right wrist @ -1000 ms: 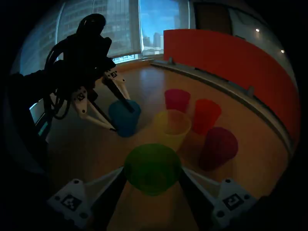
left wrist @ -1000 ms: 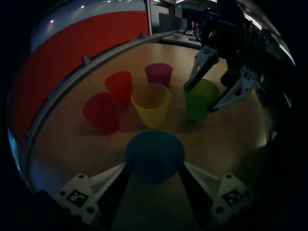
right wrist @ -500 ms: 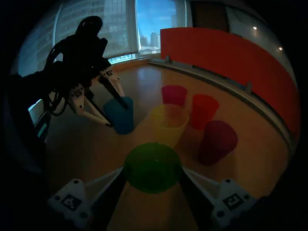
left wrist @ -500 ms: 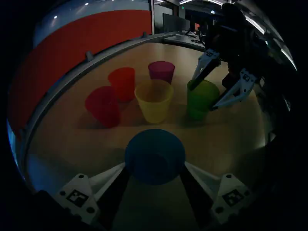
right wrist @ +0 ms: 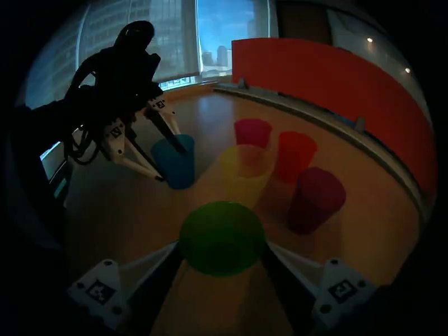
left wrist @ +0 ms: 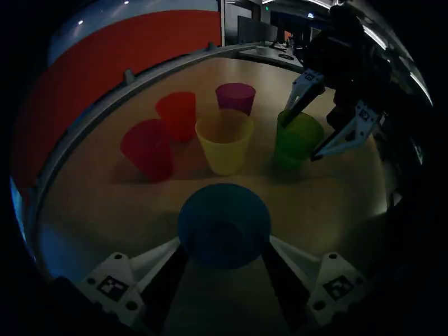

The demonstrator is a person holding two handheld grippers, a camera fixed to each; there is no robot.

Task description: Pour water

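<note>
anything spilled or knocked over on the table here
Nothing stands out. The left hand-held gripper holds the blue cup, the right hand-held gripper the green cup. The yellow cup, magenta cup, red cup and dark red cup stand upright on the table; no puddle is visible, though the light is dim.
</note>
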